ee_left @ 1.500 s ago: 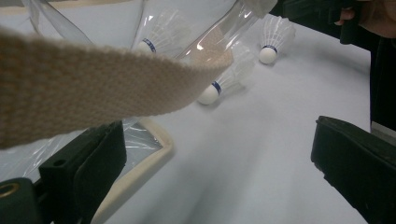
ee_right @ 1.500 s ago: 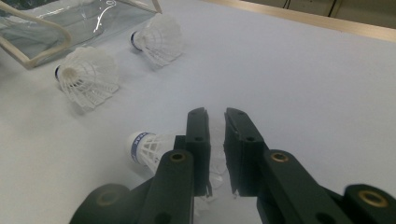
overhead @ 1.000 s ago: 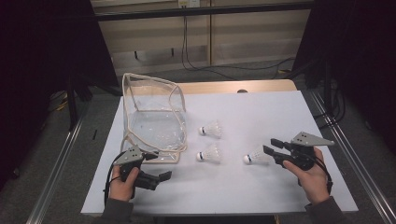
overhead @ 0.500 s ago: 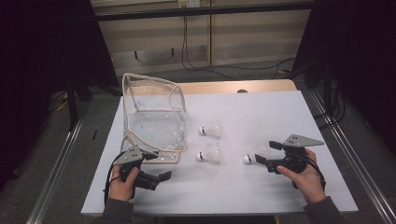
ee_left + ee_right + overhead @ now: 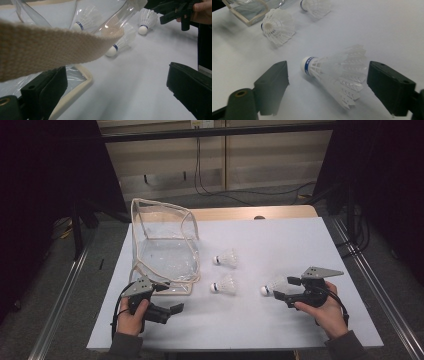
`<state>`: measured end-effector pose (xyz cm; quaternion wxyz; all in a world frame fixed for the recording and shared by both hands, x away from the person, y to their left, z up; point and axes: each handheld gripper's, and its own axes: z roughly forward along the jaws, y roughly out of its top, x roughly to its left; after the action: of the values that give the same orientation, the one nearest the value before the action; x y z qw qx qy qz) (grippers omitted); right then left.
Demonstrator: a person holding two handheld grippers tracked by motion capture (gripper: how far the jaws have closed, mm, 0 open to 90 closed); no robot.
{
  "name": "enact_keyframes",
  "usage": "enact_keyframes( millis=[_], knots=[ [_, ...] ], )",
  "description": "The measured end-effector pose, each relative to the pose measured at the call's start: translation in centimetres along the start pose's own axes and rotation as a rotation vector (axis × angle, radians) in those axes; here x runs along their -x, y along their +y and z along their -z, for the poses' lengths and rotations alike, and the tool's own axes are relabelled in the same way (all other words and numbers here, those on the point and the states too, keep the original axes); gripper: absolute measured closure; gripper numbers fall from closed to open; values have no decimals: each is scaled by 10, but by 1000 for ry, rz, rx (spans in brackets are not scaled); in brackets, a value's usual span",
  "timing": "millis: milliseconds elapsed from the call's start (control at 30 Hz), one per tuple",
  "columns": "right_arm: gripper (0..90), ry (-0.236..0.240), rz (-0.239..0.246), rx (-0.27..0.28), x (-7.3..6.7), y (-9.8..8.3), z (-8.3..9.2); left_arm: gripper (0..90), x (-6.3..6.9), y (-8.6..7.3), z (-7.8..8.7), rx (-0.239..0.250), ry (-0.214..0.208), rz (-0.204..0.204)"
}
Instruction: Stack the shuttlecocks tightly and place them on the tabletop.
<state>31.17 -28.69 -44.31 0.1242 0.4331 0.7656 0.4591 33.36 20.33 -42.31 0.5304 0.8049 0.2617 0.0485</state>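
My right gripper [image 5: 325, 82] had just been opening; its jaws stood wide around the nearest shuttlecock [image 5: 334, 72], touching nothing. It lay toward the tabletop's [image 5: 280, 235] right edge, cork pointing left, long axis crosswise to the jaws. My left gripper [image 5: 112, 95] gaped empty; the pouch's strap [image 5: 50, 47] hid much beyond it.

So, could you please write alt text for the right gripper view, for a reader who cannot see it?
A white plastic shuttlecock with a blue band lies on its side on a white table, between the open black fingers of the right gripper, untouched by them. Two more shuttlecocks lie beyond it, near the corner of a clear bag.
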Motion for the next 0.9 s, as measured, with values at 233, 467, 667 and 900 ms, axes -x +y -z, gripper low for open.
enact_keyframes(
  millis=[233,467,667,900],
  knots=[
    [256,21,11,-19,0,-2,-1,34,0,0,0,0,0,0],
    [324,29,29,-44,0,-4,-3,34,0,0,0,0,-1,0],
    [410,30,45,-50,0,-4,-4,33,0,0,0,0,-1,0],
    [507,40,69,-66,-2,-3,-6,33,0,0,0,-4,0,-6]
  ],
)
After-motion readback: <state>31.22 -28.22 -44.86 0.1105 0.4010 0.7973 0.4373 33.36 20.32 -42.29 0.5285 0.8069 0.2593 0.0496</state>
